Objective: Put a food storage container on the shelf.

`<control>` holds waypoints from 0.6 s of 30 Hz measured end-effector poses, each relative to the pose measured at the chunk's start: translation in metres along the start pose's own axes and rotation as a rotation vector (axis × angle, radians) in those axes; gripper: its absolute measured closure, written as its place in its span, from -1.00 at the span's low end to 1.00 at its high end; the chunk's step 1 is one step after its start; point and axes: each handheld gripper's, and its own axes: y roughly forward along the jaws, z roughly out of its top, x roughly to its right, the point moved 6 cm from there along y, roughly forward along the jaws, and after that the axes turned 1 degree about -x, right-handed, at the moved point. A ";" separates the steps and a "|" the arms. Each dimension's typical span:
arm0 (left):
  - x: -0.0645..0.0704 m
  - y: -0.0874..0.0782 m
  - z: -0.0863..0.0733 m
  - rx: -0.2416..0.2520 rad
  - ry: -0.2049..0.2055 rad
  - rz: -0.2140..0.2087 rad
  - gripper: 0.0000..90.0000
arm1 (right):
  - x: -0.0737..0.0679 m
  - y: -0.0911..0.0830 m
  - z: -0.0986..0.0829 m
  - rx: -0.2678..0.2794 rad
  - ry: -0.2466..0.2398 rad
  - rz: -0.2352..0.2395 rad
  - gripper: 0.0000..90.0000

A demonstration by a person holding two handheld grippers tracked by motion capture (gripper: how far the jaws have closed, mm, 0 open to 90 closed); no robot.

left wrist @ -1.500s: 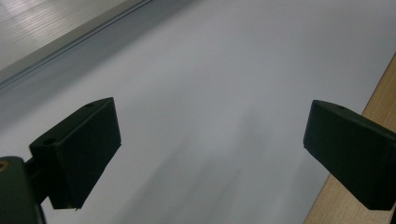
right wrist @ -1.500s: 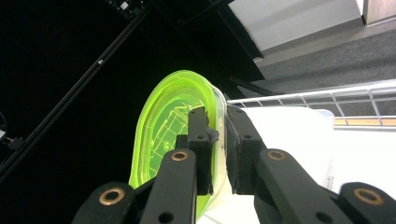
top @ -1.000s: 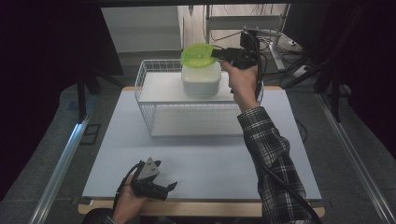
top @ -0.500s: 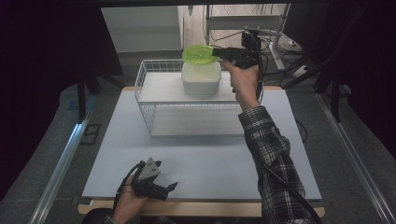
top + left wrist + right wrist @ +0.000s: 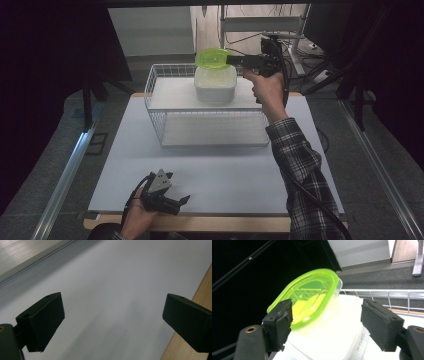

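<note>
My right gripper [image 5: 235, 60], upper middle of the high view, has its jaws wide apart beside the green lid [image 5: 212, 58], which leans on the white box [image 5: 215, 84] inside the wire basket [image 5: 155, 107]. Next, I judge, press the lid flat. My left gripper [image 5: 182, 200] rests lower left, jaws apart and empty.

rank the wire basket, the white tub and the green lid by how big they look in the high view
1. wire basket, clearly largest
2. white tub
3. green lid, tilted above the tub, so it looks slightly smaller than it; the call is close
</note>
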 end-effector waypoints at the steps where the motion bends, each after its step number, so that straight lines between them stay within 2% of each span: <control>1: 0.000 0.000 0.000 0.002 -0.002 -0.001 -0.92 | 0.000 -0.001 -0.001 -0.002 -0.003 0.001 -0.47; 9: 0.000 0.000 0.001 0.017 -0.015 -0.009 -0.92 | 0.001 -0.013 -0.022 -0.023 -0.061 0.025 -0.58; 18: 0.001 0.000 0.002 0.032 -0.019 -0.027 -0.93 | -0.002 -0.024 -0.049 -0.044 -0.149 0.041 -0.71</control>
